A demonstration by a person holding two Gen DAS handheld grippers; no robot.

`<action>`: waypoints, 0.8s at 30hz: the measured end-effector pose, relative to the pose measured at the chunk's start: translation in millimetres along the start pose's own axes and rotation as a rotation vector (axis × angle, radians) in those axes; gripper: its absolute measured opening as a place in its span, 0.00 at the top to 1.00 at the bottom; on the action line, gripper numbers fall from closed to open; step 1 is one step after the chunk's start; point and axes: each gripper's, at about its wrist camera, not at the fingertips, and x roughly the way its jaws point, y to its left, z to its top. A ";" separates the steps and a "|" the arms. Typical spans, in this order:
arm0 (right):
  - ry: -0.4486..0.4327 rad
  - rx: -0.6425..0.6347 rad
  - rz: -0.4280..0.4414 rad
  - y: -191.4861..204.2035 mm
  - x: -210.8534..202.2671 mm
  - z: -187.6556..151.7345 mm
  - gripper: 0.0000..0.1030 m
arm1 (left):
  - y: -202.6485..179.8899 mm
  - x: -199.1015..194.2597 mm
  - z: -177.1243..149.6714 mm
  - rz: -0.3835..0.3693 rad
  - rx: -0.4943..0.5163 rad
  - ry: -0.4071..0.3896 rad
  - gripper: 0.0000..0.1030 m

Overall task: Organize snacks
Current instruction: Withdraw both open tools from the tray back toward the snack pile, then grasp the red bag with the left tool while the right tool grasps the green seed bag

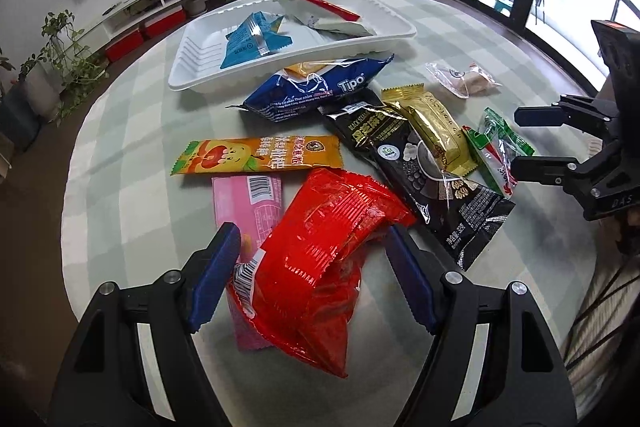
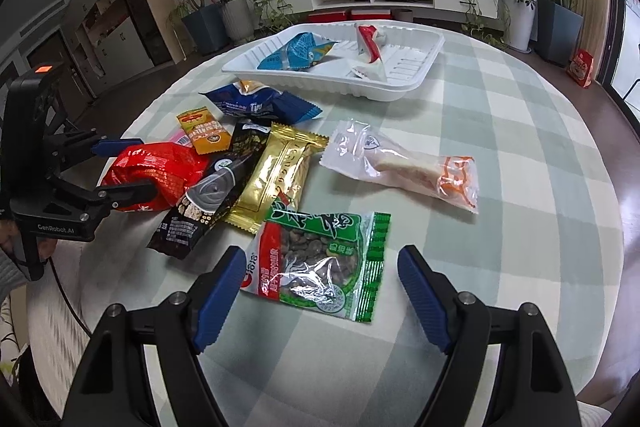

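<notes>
A white tray at the table's far side holds a light blue packet and a red-and-white packet. Loose snack packets lie in front of it. My left gripper is open, its fingers on either side of a red packet, which lies partly on a pink packet. My right gripper is open, its fingers on either side of the near part of a green bean packet. The tray also shows in the right wrist view.
Between the grippers lie an orange bar, a dark blue Tipo packet, a black sesame packet and a gold packet. A clear pastry packet lies apart at the right. The round table has a checked cloth.
</notes>
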 end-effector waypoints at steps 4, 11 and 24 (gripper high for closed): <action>0.015 -0.017 -0.024 4.6 6.6 0.6 0.22 | 1.1 3.5 0.2 -0.008 0.000 -0.005 0.29; 0.032 -0.024 -0.033 8.8 15.4 0.9 0.22 | -0.7 8.3 -3.6 -0.018 0.018 0.007 0.44; 0.046 -0.062 -0.098 27.1 22.7 0.6 0.14 | -7.1 9.7 -5.5 0.003 0.039 0.004 0.44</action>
